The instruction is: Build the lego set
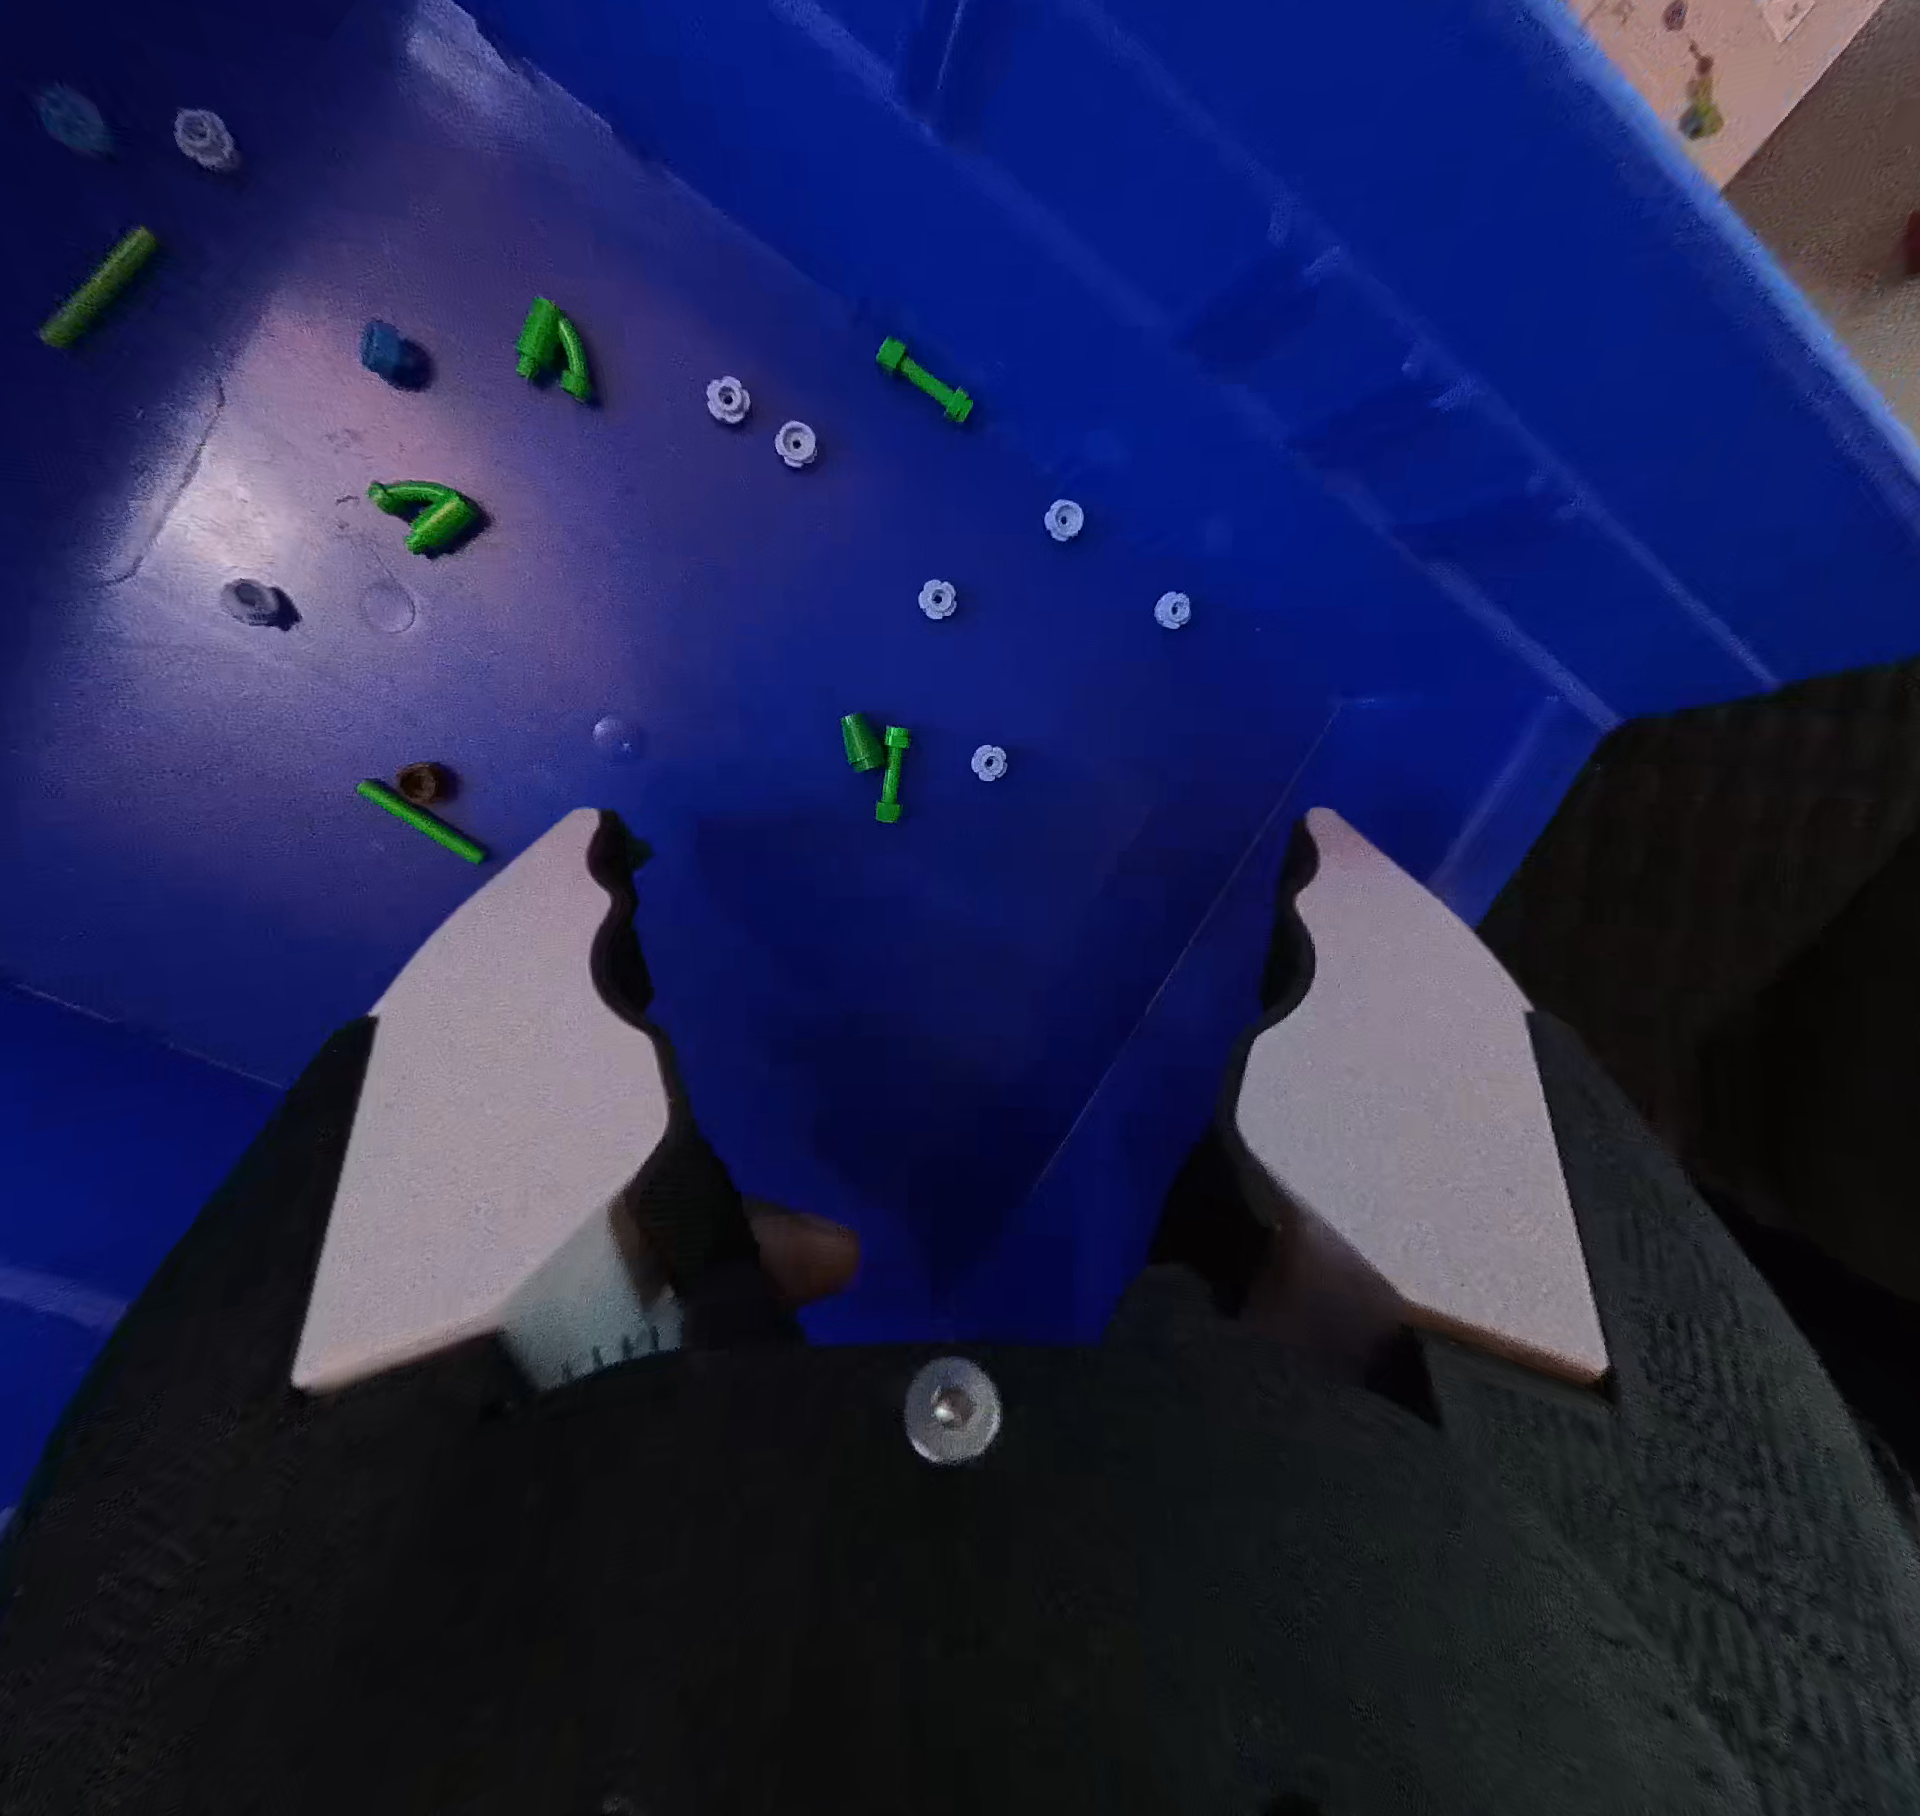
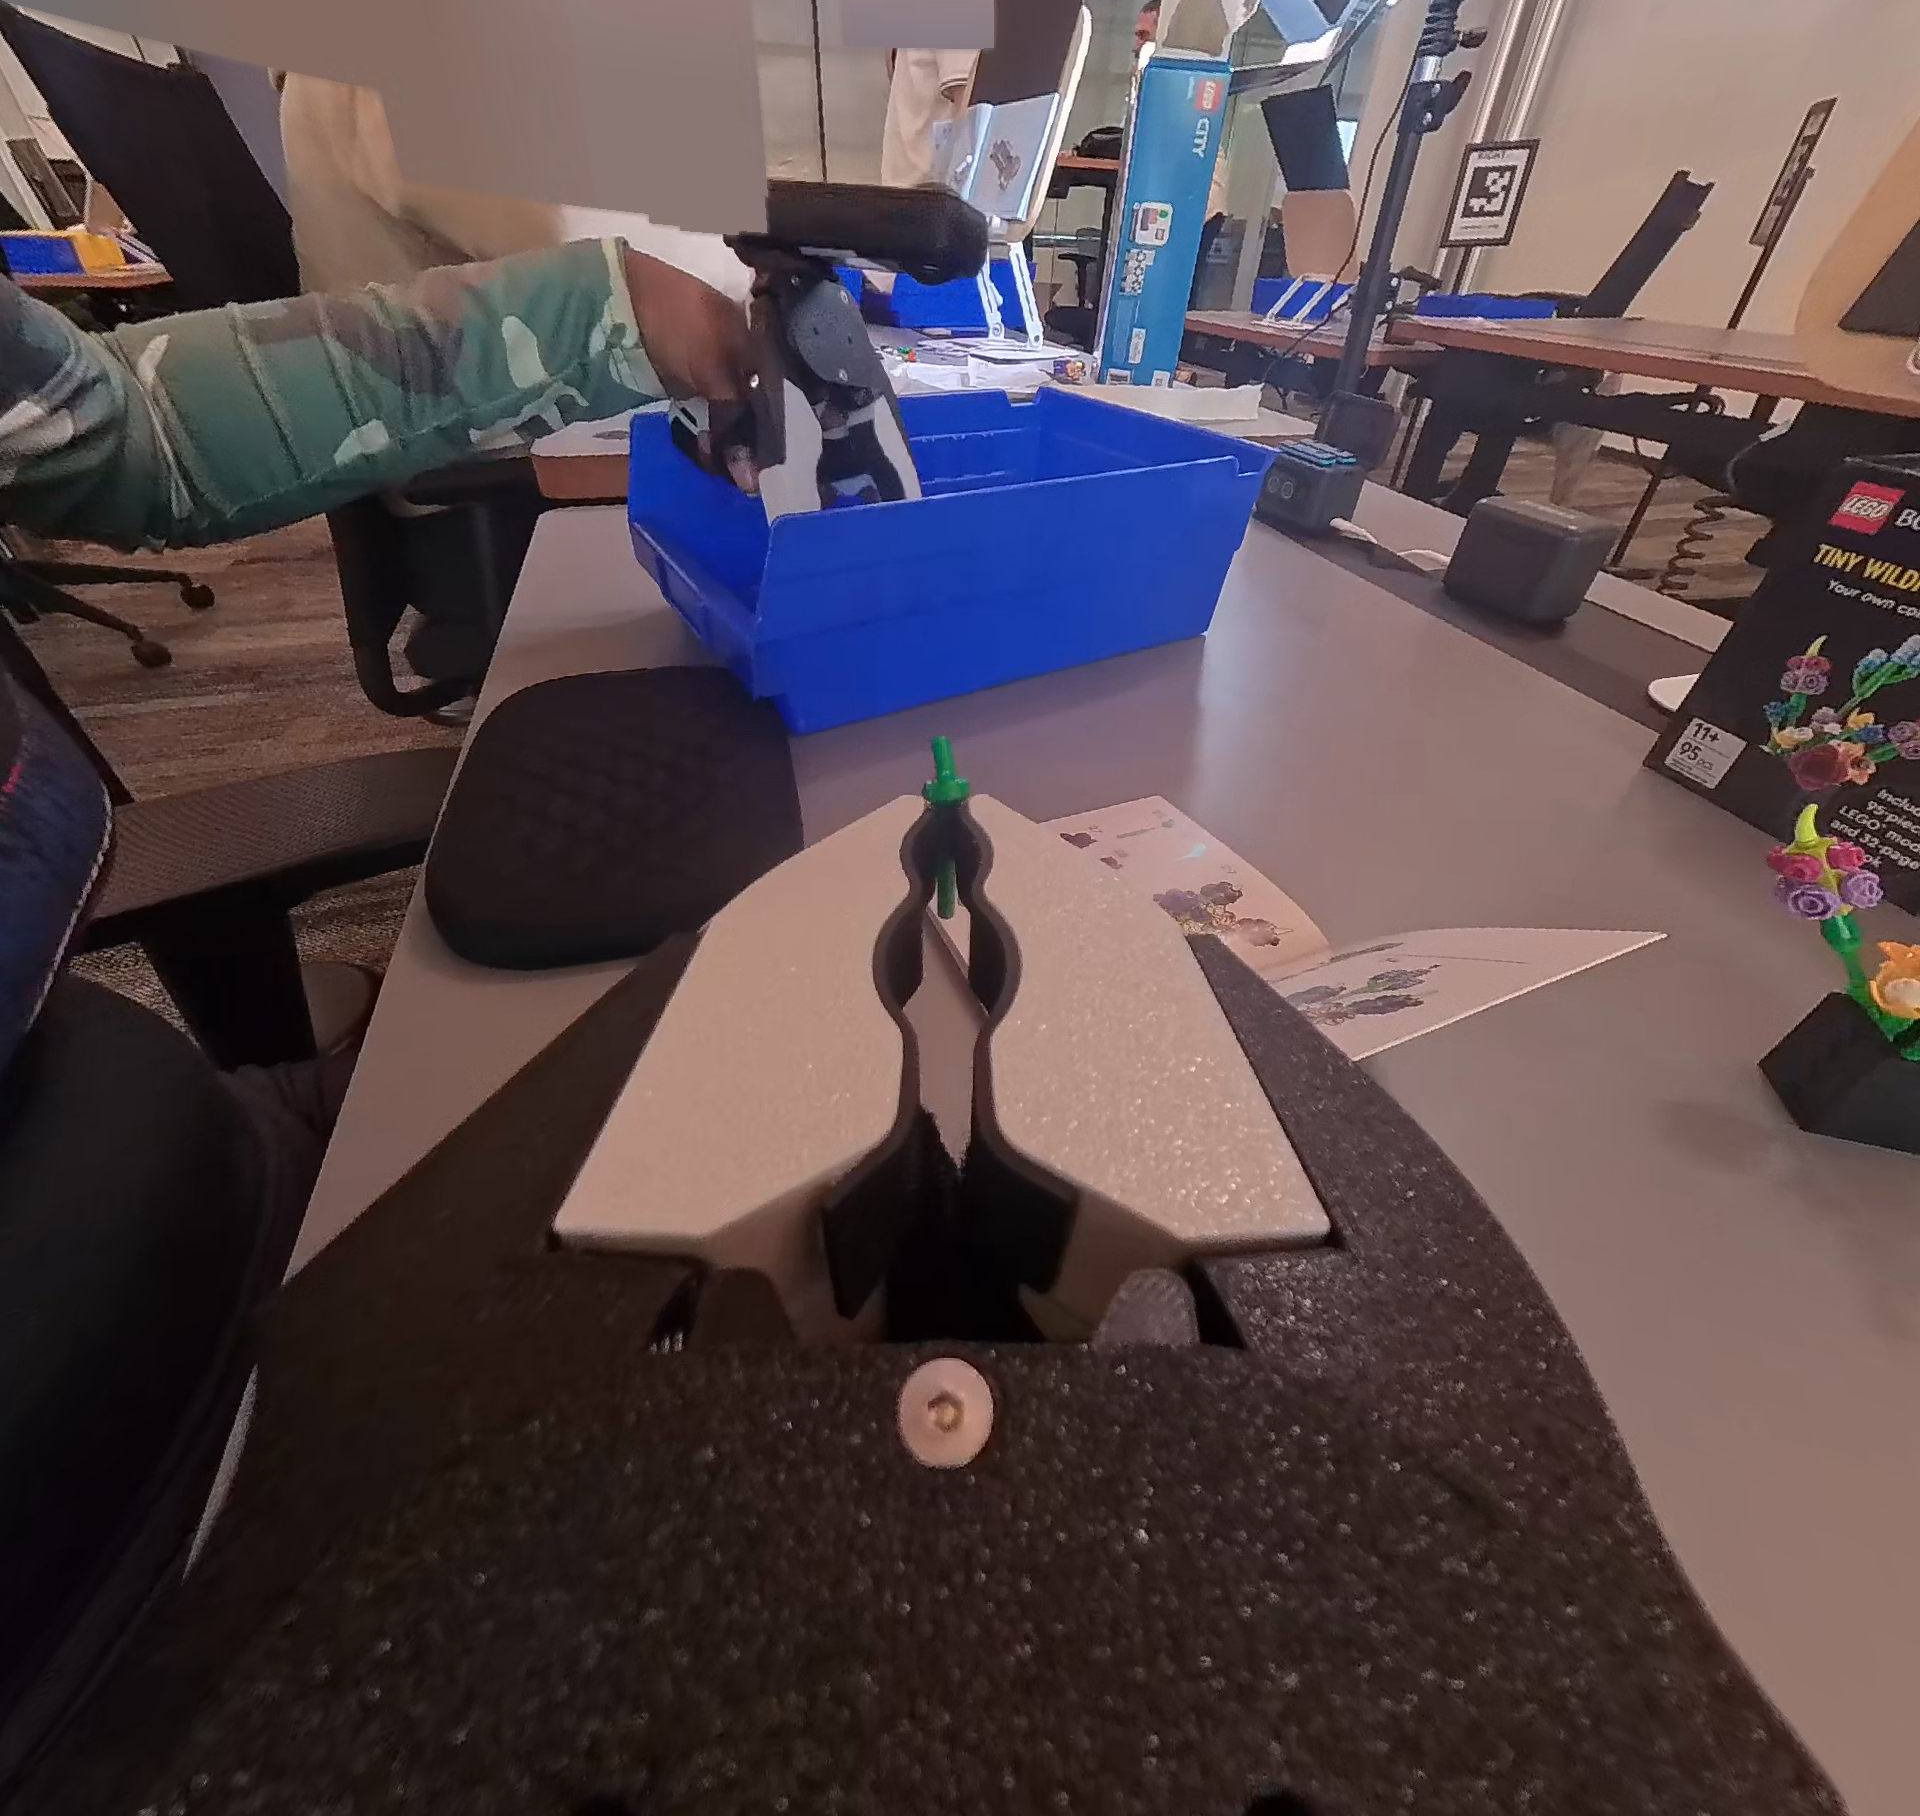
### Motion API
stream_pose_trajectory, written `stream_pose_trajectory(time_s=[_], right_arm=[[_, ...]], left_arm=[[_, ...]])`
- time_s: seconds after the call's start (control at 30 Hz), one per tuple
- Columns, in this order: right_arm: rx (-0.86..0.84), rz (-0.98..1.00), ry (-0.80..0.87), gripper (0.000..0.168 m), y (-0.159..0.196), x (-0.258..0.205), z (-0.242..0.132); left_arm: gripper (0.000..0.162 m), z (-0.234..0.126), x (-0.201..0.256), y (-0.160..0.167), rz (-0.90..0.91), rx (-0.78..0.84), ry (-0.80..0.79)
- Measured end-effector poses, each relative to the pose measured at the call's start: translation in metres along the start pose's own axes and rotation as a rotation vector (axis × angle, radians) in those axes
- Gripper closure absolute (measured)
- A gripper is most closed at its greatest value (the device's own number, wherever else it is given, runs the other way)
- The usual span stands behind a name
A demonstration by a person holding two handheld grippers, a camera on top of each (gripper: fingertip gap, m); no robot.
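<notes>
A black padded mat (image 2: 613,816) lies on the grey table (image 2: 1299,727), at its left edge. Farther back on the table sit a small grey box (image 2: 1532,558) and a dark device (image 2: 1311,485) beside a black light stand (image 2: 1397,208). A tall blue carton (image 2: 1164,228) stands upright on a wooden desk (image 2: 1558,343) behind. An office chair (image 2: 135,613) is at far left.

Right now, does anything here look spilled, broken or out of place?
Nothing stands out. The small green and pale lego pieces lie loose but inside the blue bin. The left gripper hangs open over them, the right gripper is shut on a green stem piece, and the booklet lies open.
</notes>
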State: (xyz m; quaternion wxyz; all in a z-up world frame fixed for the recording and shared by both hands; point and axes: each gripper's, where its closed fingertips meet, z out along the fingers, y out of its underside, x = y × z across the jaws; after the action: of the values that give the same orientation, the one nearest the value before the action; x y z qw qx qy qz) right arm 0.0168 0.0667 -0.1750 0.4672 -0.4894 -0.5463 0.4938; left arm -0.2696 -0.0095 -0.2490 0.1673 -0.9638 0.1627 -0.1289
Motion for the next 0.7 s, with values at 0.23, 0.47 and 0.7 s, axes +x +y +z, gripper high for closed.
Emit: stream_pose_trajectory(time_s=[0.23, 0.47, 0.7], right_arm=[[-0.005, 0.005, -0.002, 0.166, 0.001, 0.0, 0.001], [-0.006, 0.002, 0.002, 0.166, 0.001, 0.001, 0.0], [-0.013, -0.003, -0.002, 0.166, 0.002, 0.0, 0.001]], left_arm=[[0.033, 0.012, -0.011, 0.03, -0.042, -0.172, -0.079], [0.033, 0.006, 0.021, -0.02, 0.05, 0.132, 0.101], [0.041, -0.061, 0.069, -0.073, -0.015, 0.603, 0.52]])
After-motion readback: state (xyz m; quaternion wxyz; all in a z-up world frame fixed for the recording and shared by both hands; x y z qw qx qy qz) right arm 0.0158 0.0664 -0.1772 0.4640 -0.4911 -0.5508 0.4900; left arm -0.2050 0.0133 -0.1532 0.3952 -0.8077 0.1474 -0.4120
